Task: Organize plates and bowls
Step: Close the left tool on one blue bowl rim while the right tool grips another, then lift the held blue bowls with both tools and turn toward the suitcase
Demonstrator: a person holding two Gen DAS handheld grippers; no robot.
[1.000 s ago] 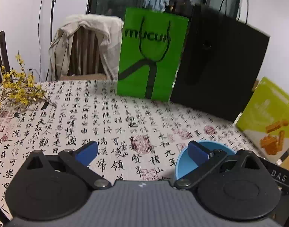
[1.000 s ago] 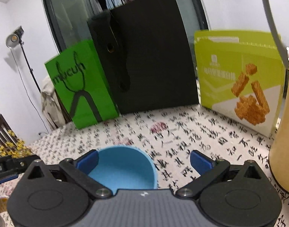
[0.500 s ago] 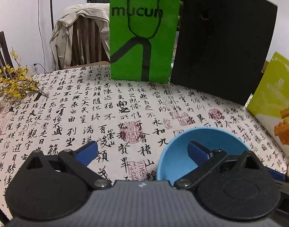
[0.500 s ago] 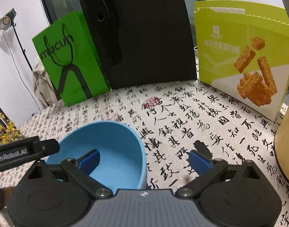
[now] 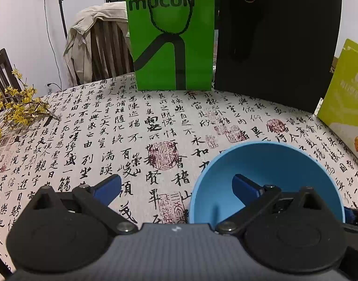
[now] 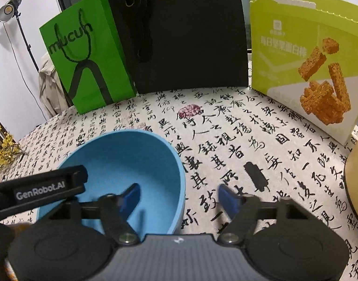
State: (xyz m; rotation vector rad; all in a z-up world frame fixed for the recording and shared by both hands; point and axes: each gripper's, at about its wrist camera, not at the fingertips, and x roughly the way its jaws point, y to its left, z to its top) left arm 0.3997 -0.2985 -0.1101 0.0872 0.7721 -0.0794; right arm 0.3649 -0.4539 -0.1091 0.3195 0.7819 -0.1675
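Lower frame: right gripper (image 6: 179, 195), jaws just closing, straddles the bowl (image 6: 122, 161) wall, apparently not yet pinching; left gripper (image 5: 176, 186) is spread wide.

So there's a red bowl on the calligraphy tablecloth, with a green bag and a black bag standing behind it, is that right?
Not quite: the bowl is blue, not red, as the right wrist view shows clearly. The rest holds: it sits on the calligraphy tablecloth, with the green bag and the black bag standing behind it.
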